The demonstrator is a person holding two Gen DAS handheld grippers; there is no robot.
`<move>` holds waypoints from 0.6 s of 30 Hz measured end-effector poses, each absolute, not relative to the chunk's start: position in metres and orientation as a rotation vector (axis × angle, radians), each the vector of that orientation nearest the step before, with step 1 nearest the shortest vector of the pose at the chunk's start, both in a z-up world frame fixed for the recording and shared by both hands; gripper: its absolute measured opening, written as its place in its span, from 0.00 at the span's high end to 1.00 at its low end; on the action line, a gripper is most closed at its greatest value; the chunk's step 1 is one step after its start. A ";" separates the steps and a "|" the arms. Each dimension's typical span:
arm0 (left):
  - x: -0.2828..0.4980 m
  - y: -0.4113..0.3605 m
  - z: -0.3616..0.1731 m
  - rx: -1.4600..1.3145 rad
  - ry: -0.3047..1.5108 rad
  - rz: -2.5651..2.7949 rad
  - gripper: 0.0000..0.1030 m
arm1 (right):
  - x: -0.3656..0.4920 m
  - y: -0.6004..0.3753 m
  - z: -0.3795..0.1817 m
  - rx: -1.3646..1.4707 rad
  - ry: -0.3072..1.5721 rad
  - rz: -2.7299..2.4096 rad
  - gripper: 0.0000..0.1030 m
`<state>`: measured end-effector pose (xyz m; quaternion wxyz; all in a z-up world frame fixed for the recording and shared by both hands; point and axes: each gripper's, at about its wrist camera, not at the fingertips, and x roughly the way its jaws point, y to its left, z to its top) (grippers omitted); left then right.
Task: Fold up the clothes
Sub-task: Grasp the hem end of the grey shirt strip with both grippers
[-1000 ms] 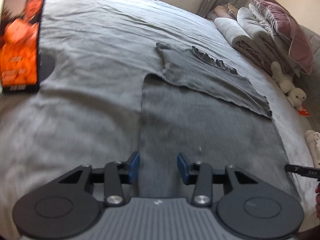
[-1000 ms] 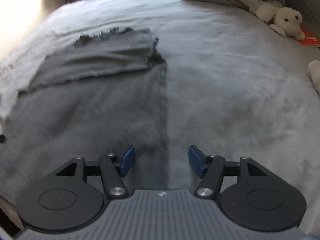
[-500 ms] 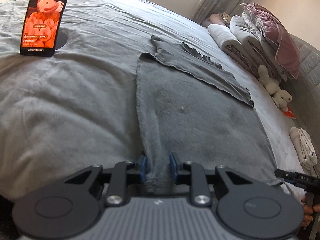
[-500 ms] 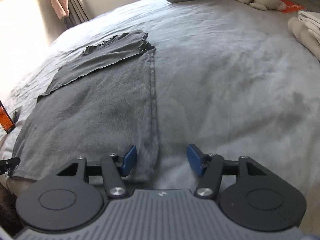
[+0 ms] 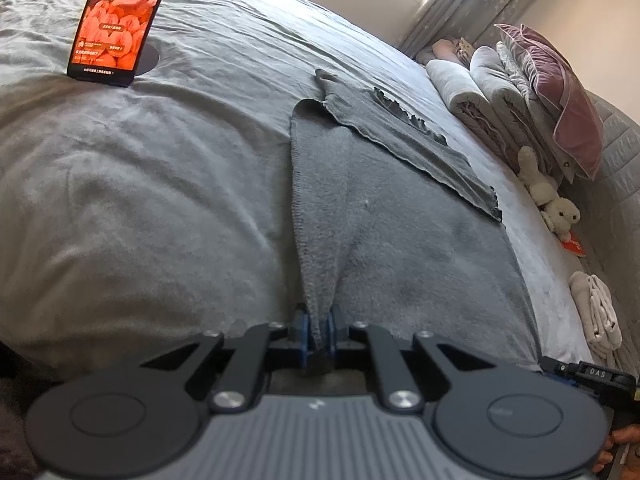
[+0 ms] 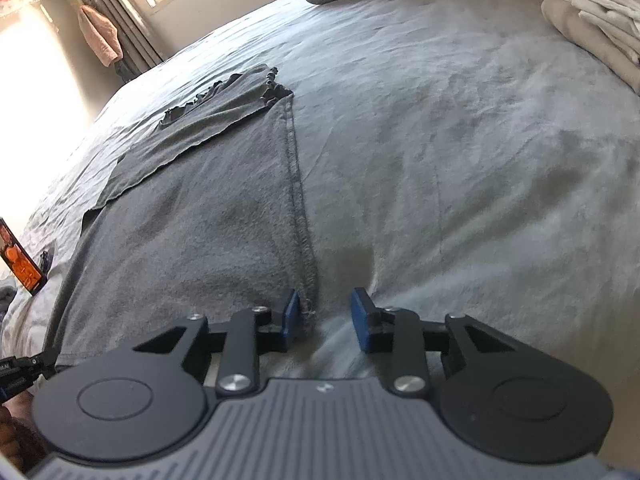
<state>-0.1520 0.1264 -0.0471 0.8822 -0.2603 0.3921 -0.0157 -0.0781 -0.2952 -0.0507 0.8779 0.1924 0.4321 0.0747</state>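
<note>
Your left tongs (image 5: 318, 334) pinch the grey garment's (image 5: 400, 220) near corner.
Your right tongs (image 6: 325, 316) are spread, the garment's hem just inside the left finger.

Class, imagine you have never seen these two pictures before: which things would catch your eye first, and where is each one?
The dark grey garment spread across the bed stands out first, its far end folded over. The left gripper is shut on its near corner, while the right gripper is open at the other near corner. Next comes the bright orange phone standing at the far left of the bed.
</note>
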 end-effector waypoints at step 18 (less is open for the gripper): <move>-0.145 0.153 -0.047 -0.620 0.871 -0.128 0.91 | -0.075 -0.309 -0.051 0.561 0.977 0.231 0.91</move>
